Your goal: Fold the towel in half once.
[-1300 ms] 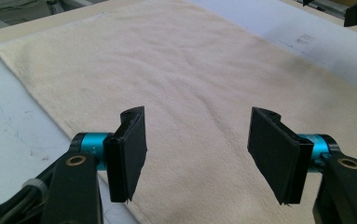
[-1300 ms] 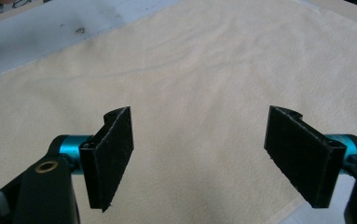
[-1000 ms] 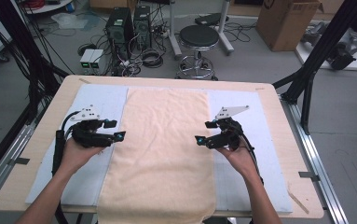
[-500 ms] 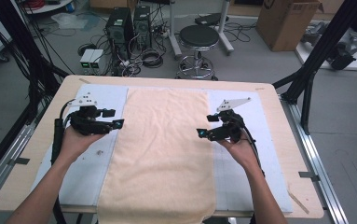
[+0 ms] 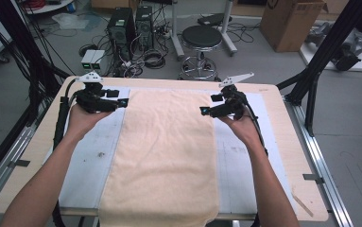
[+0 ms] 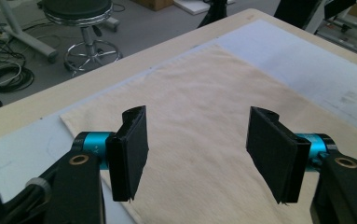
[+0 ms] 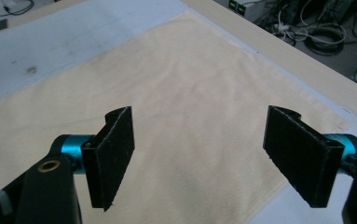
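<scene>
— Where do the tongs stand against the towel?

— The left tongs [image 5: 122, 101] hang just over the towel's [image 5: 167, 156] far left corner, jaws pointing inward across the cloth. The right tongs [image 5: 204, 111] hang over its far right edge, pointing inward too, so the two face each other across the far end.

— Open or closed?

— Both sets are wide apart with nothing between them. In the left gripper view the left tongs [image 6: 197, 154] show bare cream towel [image 6: 199, 107] in the gap, and no pad touches the cloth. The right gripper view gives the same: the right tongs [image 7: 213, 158] spread over the towel [image 7: 167, 93], clear of it.

— And the towel itself?

— It lies flat, spread lengthwise down the middle of the table [image 5: 282, 94] on a pale mat [image 5: 86, 161] (the mat shows as a strip on each side of the towel). Its near end reaches the table's near edge.

— Anything beyond the towel?

— On the floor past the towel's far end there is a black round stool [image 5: 202, 38], computer cases [image 5: 130, 23] to the stool's left among loose cables, and a cardboard box [image 5: 289, 21] to its right.
</scene>
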